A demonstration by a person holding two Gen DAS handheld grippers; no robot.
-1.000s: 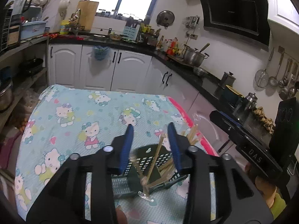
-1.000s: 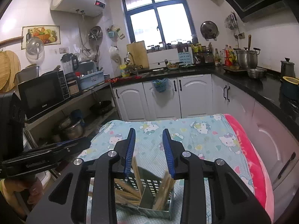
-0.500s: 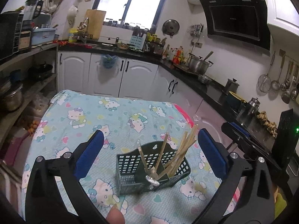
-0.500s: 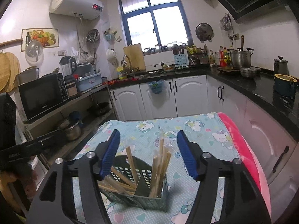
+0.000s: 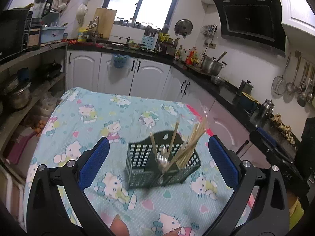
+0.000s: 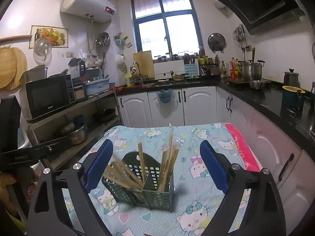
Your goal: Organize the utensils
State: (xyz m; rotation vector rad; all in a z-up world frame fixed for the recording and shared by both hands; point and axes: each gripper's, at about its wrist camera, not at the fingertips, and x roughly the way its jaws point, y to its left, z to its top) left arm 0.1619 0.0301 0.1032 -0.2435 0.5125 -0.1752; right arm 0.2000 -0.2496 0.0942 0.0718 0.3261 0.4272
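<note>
our left tongs (image 5: 157, 159) stand wide apart with nothing between the blue pads. the jaws of our right tongs (image 6: 156, 164) have just been opening, and they too grip nothing. the dark green perforated plastic utensil basket (image 5: 141, 163) sits on the pale blue cartoon-cat tablecloth (image 5: 94, 118), just ahead of both pairs and framed between the pads without touching them. loose wooden chopsticks (image 6: 122, 175) lean in the compartment nearer the left pad of the right tongs, a clear-wrapped bundle of chopsticks (image 6: 167, 161) stands in the one nearer its right pad, and a metal spoon (image 5: 162, 160) rests among them.

what worries us: the basket looks light and top-heavy, with sticks leaning far outward. a pad brushing those tips on the next pass could tip it or flick chopsticks onto the cloth. the cloth looks soft and drapes over the table edge, so a snag could drag the basket along.

writing: the black microwave oven (image 6: 48, 98), far off to the left of the right tongs, carries a small white brand mark we judge to be "galanz". the red digits on the white cylindrical water heater (image 6: 86, 3) above are too small to read.
</note>
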